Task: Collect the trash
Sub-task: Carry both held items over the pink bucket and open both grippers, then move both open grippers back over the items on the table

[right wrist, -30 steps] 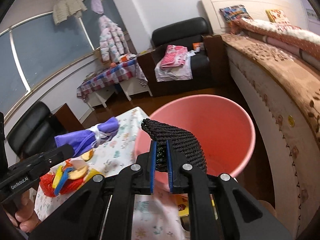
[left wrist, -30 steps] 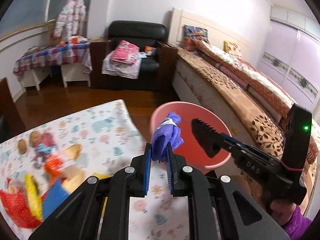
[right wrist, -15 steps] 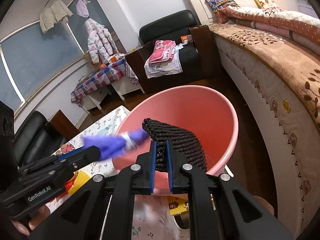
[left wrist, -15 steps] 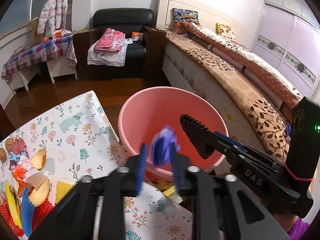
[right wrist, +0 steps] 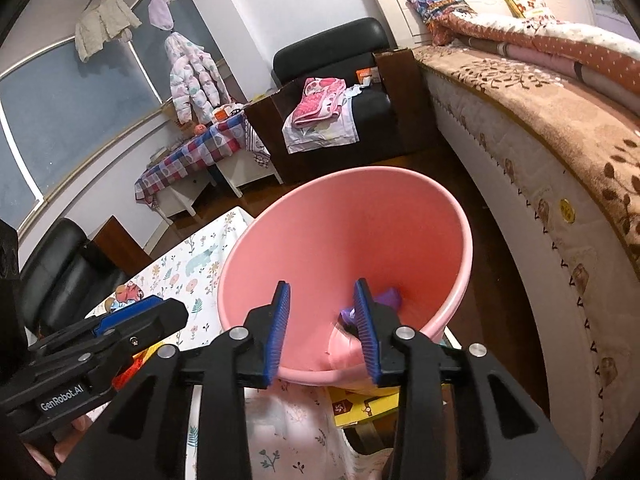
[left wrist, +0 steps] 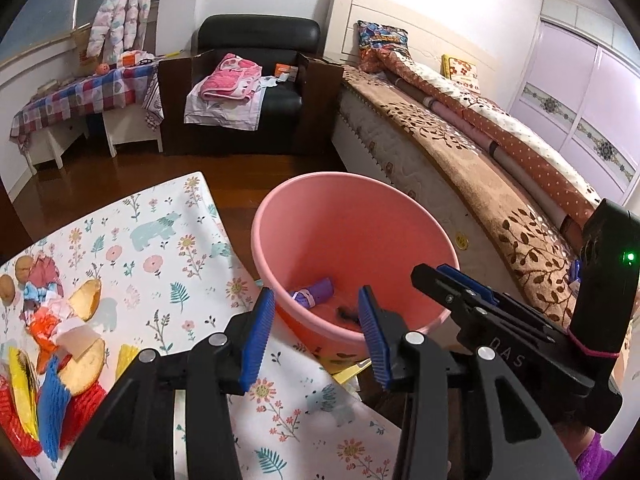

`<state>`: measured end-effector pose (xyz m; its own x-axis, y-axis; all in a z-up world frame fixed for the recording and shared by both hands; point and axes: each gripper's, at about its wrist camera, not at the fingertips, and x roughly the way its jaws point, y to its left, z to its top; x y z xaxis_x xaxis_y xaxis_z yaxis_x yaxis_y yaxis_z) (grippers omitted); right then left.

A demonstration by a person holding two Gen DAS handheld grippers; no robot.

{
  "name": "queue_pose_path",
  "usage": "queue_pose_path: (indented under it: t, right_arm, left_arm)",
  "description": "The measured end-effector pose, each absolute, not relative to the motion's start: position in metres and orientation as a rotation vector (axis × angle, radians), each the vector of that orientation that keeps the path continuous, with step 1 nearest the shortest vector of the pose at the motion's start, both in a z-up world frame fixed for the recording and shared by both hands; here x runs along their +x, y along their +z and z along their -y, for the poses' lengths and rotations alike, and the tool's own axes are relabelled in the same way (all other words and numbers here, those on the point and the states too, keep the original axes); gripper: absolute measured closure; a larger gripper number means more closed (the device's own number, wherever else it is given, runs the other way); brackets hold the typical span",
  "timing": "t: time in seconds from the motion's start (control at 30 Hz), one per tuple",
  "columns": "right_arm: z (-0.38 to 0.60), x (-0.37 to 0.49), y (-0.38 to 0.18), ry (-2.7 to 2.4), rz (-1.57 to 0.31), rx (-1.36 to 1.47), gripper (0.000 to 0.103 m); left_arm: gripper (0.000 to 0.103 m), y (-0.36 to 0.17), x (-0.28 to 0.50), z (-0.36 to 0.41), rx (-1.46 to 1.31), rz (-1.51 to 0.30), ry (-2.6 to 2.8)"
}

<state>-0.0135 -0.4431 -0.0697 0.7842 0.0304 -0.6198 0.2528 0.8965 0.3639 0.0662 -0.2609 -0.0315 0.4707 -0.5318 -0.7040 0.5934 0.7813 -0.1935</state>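
A pink bucket [left wrist: 352,216] stands on the floor beside the table's edge; it also shows in the right wrist view [right wrist: 348,216]. A purple wad [left wrist: 314,290] and a black mesh piece [left wrist: 347,313] lie at its bottom; the purple wad also shows in the right wrist view [right wrist: 386,298]. My left gripper [left wrist: 316,332] is open and empty just above the bucket's near rim. My right gripper [right wrist: 322,330] is open and empty over the same rim. Each gripper shows in the other's view, the right [left wrist: 464,292] and the left [right wrist: 132,320].
Trash lies on the floral tablecloth [left wrist: 160,248] at the left: red mesh [left wrist: 16,420], yellow and blue pieces [left wrist: 52,396], peels [left wrist: 86,298]. A bed [left wrist: 480,168] runs along the right. A black armchair [left wrist: 248,92] and a checked side table [left wrist: 80,96] stand at the back.
Both grippers have opened over the bucket. The purple wad left the left gripper and the black mesh left the right gripper; both now lie in the bucket.
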Motion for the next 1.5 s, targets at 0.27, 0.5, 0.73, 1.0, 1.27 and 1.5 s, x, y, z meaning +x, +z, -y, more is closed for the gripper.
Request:
queue_pose_path:
  t: [0.27,0.5,0.73,1.0,1.27,1.5]
  right_arm:
    - [0.424,-0.021,-0.061,-0.1,-0.653,0.407,0.069]
    - [0.402,-0.023,-0.058,-0.06,-0.672,0.372,0.069]
    - [0.374,-0.025,-0.056,-0.016,-0.696,0.325,0.069]
    - [0.354,-0.022,-0.053,0.025,-0.713,0.303,0.069]
    - [0.34,-0.022,-0.058,0.064,-0.741,0.283,0.069]
    - [0.328,-0.02,-0.063,0.088,-0.766,0.264,0.069]
  left_arm:
    - [0.06,-0.03,0.054,0.243,0.063,-0.824,-0.674]
    - [0.06,-0.024,0.047,0.215,0.04,-0.802,-0.636]
    - [0.06,-0.02,0.038,0.184,0.04,-0.77,-0.593]
    - [0.06,-0.021,0.03,0.13,0.083,-0.738,-0.518]
    - [0.06,-0.046,0.028,0.071,0.085,-0.792,-0.401]
    - [0.06,-0.064,0.031,0.057,0.102,-0.819,-0.362]
